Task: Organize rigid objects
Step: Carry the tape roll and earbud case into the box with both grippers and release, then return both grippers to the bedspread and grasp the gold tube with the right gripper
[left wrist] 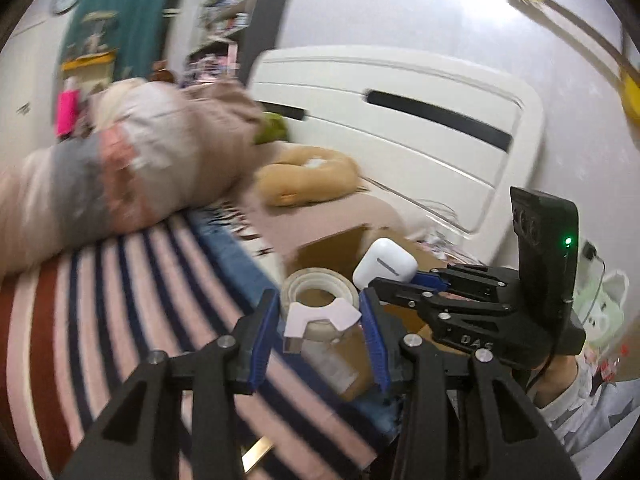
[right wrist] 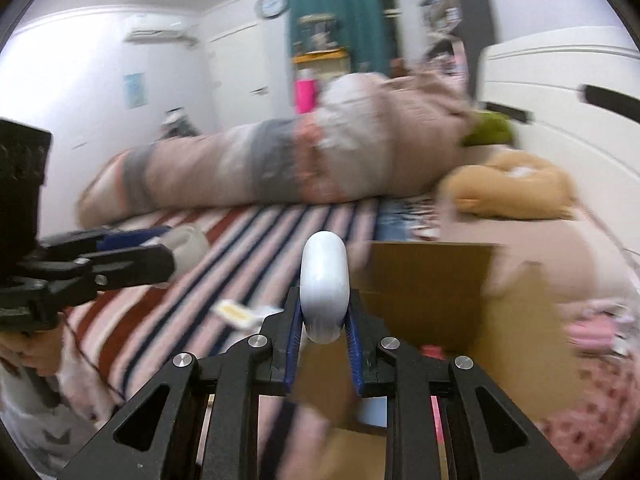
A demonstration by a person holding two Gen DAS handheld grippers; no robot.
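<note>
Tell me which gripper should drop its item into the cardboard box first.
Probably right. The right gripper holds the white earbuds case just beside the open cardboard box. The left gripper, shut on the tape roll, appears farther out over the striped blanket.

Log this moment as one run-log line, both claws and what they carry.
left claw: shut on tape roll | right claw: shut on white earbud case | below: cardboard box

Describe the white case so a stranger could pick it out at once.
Start at the striped bedspread and the open cardboard box on it. Above them, the right hand-held gripper pinches the white earbud case: smooth, rounded, solid, unlike the ring-shaped tape roll in the left hand-held gripper.
</note>
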